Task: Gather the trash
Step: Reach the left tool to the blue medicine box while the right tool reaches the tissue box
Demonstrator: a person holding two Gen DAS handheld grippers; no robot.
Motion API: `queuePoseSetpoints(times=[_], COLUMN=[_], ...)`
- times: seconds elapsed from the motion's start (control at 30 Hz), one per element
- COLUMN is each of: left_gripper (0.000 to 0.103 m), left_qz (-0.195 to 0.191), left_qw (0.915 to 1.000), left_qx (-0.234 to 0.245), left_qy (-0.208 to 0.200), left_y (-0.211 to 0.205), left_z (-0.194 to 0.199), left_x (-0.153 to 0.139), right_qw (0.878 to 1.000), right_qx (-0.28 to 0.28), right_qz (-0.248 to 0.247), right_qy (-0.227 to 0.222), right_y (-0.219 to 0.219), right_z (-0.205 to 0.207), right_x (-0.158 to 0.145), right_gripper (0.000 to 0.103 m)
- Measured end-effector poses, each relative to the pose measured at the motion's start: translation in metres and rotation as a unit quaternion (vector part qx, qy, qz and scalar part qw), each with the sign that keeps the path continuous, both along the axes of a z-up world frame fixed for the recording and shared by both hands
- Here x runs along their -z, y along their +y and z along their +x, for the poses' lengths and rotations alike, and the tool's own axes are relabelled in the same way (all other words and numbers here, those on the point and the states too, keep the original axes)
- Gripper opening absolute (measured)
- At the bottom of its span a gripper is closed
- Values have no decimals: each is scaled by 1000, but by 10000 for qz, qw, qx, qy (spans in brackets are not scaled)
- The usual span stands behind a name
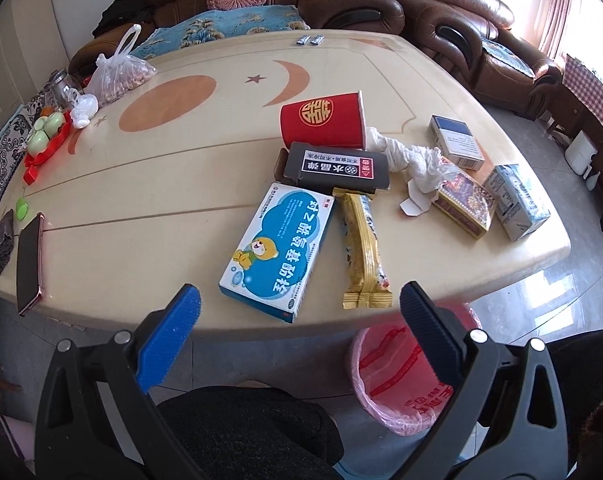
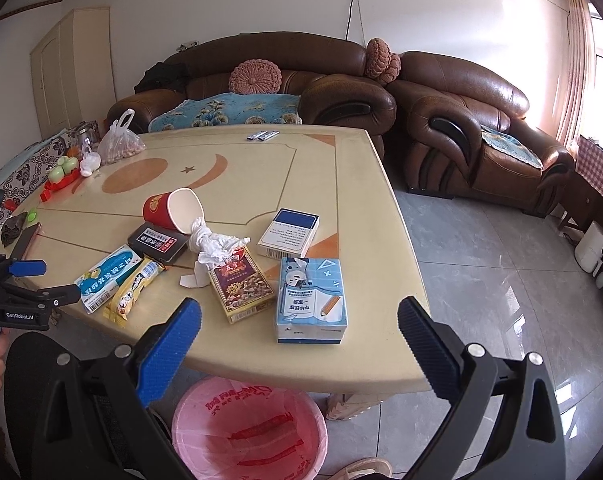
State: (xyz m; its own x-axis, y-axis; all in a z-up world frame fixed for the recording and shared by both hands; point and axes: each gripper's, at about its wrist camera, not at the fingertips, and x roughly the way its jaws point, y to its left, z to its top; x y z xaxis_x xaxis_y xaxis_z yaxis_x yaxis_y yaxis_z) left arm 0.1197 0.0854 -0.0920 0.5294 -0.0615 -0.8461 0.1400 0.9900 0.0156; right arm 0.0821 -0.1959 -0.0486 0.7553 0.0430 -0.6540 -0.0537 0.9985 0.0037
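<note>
Left wrist view: left tongs (image 1: 299, 300) open wide, empty, at near bench (image 1: 141, 208) edge. Blue medicine box (image 1: 277, 250) lies just ahead, long axis pointing away. Right tongs (image 2: 299, 314) also open, nearer light-blue carton (image 2: 311, 300). Pink bin (image 2: 249, 432) below edge.

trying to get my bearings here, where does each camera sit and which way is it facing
Left wrist: on the left gripper, at the table's near edge, facing the sofa; both blue fingers, open, and a dark-clothed knee show.
Right wrist: on the right gripper, further right and higher, facing the same way; its open fingers, a hand and the left gripper show.
Shared: red cup, tissue, boxes, pink bin.
</note>
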Motion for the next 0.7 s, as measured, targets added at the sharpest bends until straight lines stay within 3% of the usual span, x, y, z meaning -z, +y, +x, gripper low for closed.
queuePoseSetpoints(times=[0.47,0.7], left_gripper=[98,98], left_qz=[323,300], left_qw=[9985,9975], left_qx=[98,193], left_qy=[420,617], left_y=[7,14], left_z=[39,57], left_x=[41,55], right_qw=[9984,9962], right_qx=[-11,-53], right_qz=[-113,-79], right_qy=[554,860], right_y=[-4,-6], right_z=[46,70], right_x=[49,79], right_gripper=[97,97])
